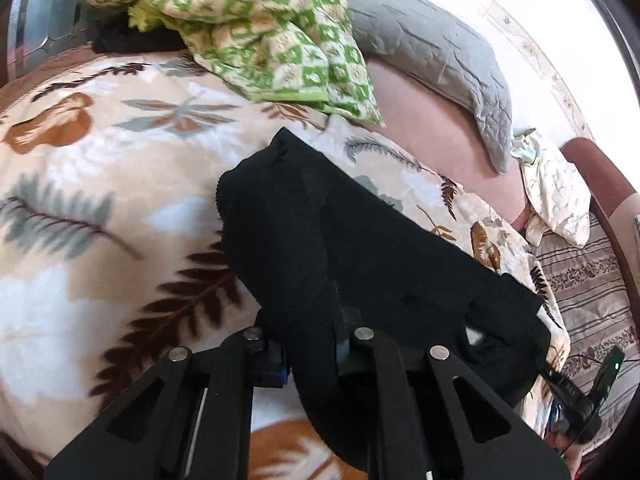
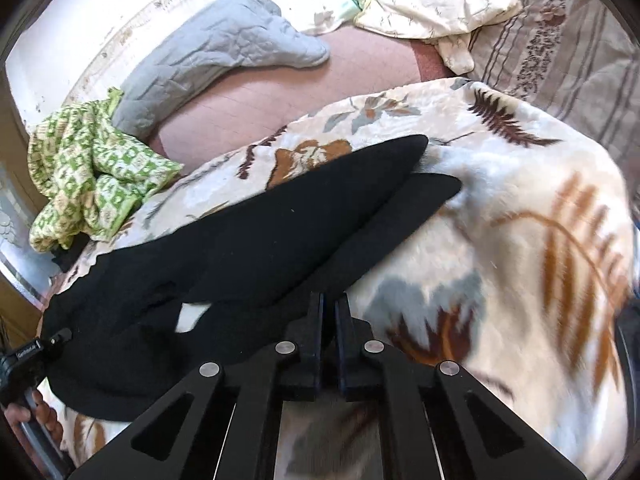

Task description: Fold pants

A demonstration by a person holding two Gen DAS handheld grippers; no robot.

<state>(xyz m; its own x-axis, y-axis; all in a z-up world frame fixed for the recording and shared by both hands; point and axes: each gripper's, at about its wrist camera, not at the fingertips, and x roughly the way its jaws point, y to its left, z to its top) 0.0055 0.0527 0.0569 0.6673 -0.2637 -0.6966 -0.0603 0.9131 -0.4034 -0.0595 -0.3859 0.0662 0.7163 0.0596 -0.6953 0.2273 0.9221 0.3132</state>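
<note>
Pants [image 1: 360,248] pinched betw left gripper [image 1: 310,344] fingers, on blanket [image 1: 100,200].

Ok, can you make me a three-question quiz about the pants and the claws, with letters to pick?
1. Where do the black pants lie?
A. on the leaf-print blanket
B. on the floor
C. on the grey pillow

2. What colour is the checked cloth behind them?
A. red
B. green and cream
C. blue

3. What is the left claw doing?
A. hanging wide open
B. pinching the pants
C. pinching the pillow

Answers: 1 A, blanket shows all around the pants. 2 B, green squares on cream. 3 B, black cloth runs between its fingers; the right claw is nearly closed at the pants' edge.
</note>
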